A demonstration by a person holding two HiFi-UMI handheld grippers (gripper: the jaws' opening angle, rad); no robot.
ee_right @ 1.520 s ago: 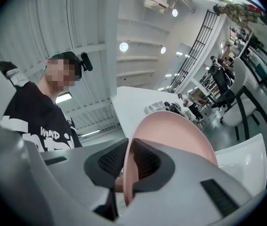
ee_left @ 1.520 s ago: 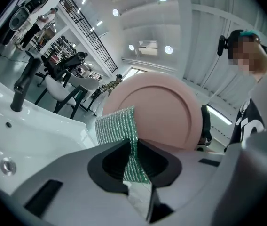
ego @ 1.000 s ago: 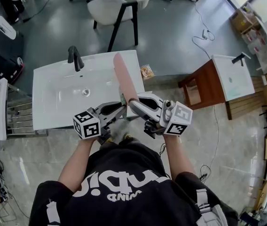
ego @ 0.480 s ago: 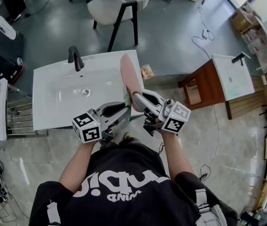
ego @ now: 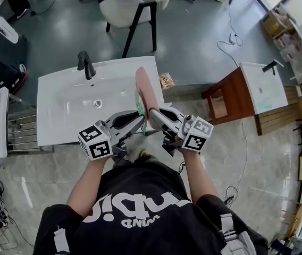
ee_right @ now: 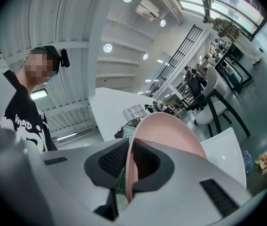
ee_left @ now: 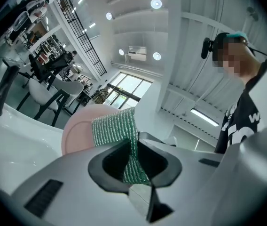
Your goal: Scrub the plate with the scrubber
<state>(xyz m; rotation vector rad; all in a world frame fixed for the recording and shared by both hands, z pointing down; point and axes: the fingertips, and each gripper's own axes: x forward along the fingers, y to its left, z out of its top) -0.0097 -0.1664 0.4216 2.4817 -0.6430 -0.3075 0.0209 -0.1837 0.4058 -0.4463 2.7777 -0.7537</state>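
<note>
A pink plate (ego: pixel 146 87) stands on edge above the right end of the white sink (ego: pixel 66 108). My right gripper (ego: pixel 152 113) is shut on the plate's lower rim; the plate (ee_right: pixel 171 131) rises between its jaws in the right gripper view. My left gripper (ego: pixel 140 117) is shut on a green mesh scrubber (ee_left: pixel 119 131), whose upper part lies flat against the plate (ee_left: pixel 77 131) face. In the head view the scrubber (ego: pixel 139 101) shows as a thin green strip on the plate's left side.
A black faucet (ego: pixel 85 64) stands at the sink's back rim, and the drain (ego: pixel 98 103) sits mid-basin. A white chair (ego: pixel 127 7) stands beyond the sink. A wooden stand with a second basin (ego: pixel 262 86) is to the right. A snack packet (ego: pixel 166 81) lies on the floor.
The plate has tilted and shifted slightly right over the sink's end. My left gripper has carried the scrubber up against the plate's face. Both grips have held.
</note>
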